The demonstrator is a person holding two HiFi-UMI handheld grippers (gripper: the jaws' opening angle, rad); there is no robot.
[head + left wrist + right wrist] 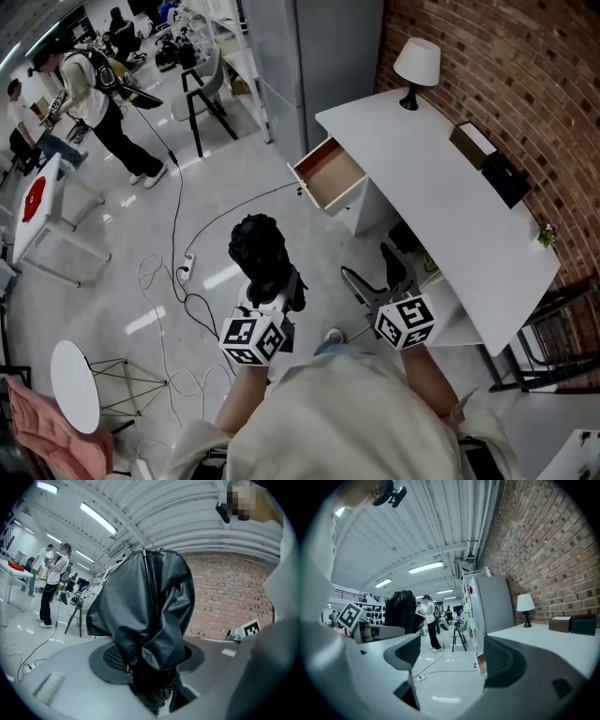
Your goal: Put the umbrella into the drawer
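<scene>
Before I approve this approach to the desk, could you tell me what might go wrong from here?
1. Only the left gripper holds the umbrella; the right gripper is open and empty, so it could tip or slip.
2. Its loose fabric bulges and might snag on the rim of the open drawer.
3. Cables lie across the floor towards the desk: a trip hazard.

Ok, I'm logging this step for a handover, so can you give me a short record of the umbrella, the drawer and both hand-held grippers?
umbrella: black, folded, off the floor
left hand-held gripper: shut on the umbrella
right hand-held gripper: open, nothing between its jaws
drawer: pulled open from the white desk, looks empty
umbrella and drawer: apart; umbrella not yet in
</scene>
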